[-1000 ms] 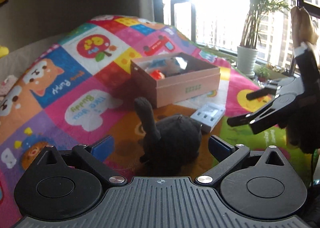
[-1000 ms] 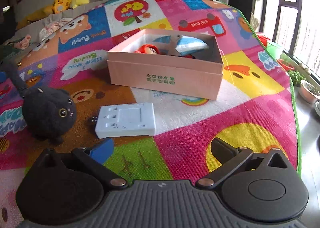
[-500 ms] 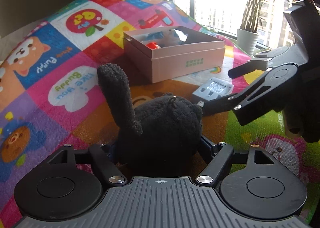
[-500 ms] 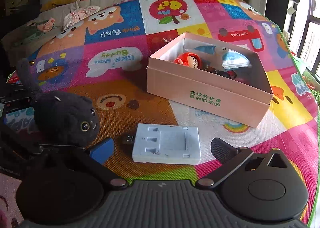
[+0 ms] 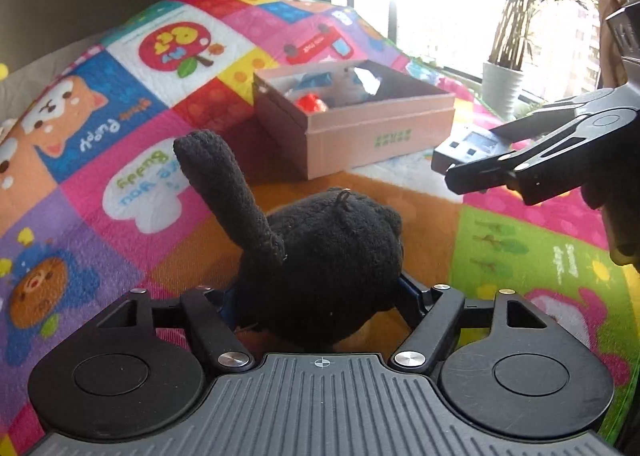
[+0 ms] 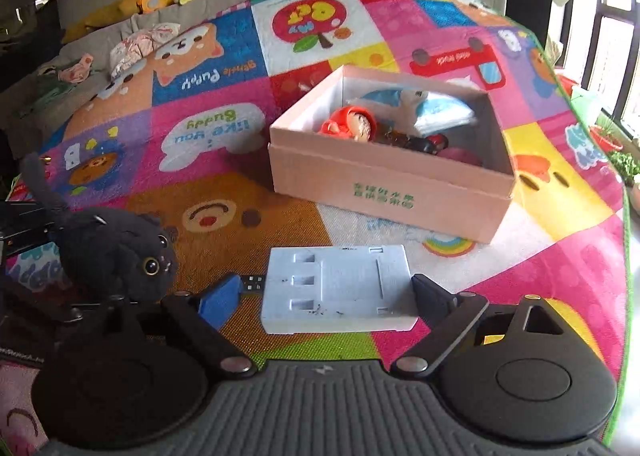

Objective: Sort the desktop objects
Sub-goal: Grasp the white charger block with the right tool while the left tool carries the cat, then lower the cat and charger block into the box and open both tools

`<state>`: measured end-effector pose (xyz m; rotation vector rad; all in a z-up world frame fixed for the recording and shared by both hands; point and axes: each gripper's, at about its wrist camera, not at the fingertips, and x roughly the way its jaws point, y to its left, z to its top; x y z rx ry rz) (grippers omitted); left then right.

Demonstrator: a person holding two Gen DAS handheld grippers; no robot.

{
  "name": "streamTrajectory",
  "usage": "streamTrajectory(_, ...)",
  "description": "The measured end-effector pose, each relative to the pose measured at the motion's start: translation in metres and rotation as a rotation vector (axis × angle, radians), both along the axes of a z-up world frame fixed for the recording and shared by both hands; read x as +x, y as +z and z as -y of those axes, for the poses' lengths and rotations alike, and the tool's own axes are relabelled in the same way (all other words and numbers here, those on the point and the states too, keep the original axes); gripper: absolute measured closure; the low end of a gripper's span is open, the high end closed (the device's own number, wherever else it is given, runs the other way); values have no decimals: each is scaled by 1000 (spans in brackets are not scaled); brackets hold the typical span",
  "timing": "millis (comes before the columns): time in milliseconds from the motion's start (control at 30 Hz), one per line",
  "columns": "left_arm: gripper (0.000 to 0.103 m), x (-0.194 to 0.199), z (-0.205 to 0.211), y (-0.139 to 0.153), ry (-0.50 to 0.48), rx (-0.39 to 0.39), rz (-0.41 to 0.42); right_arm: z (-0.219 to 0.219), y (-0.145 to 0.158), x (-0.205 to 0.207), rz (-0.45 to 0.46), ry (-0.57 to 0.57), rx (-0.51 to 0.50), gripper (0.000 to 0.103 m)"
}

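Over a colourful playmat (image 6: 248,224), left gripper (image 5: 320,296) apparently clamps black plush cat (image 5: 332,256); right gripper (image 6: 328,292) straddles pale device (image 6: 338,288), jaws spread.

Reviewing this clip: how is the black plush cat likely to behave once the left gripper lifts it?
The black plush cat looks soft, so it will probably squash between the left gripper fingers rather than slip. Its long tail stands up now but may flop when tilted. It is likely light for its bulk and unlikely to break if dropped.
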<state>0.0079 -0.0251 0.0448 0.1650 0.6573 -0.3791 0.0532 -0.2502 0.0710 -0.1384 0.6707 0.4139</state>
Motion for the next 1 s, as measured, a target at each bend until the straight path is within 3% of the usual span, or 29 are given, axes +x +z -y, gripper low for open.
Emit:
streamTrajectory(167, 25, 30, 35, 57, -48, 9, 211, 38, 66, -13, 211, -98, 81, 12)
streamTrajectory(267, 23, 61, 56, 87, -54, -38, 303, 57, 93, -7, 304, -168, 84, 12)
streamTrajectory(367, 11, 99, 73, 101, -54, -78, 356, 66, 103, 6, 334, -215, 61, 12)
streamTrajectory(467, 7, 128, 75, 105, -9, -89, 324, 69, 103, 19, 340, -232, 41, 12)
streamTrajectory(567, 4, 132, 50, 102, 41, -153, 273, 66, 98, 32, 334, -227, 32, 12)
streamTrajectory(733, 3, 125, 10, 70, 136, -137, 179, 46, 89, 67, 278, -195, 85, 12)
streamTrajectory(1000, 3, 98, 3, 17, 81, -57, 55, 0, 94, 146, 175, -168, 140, 12)
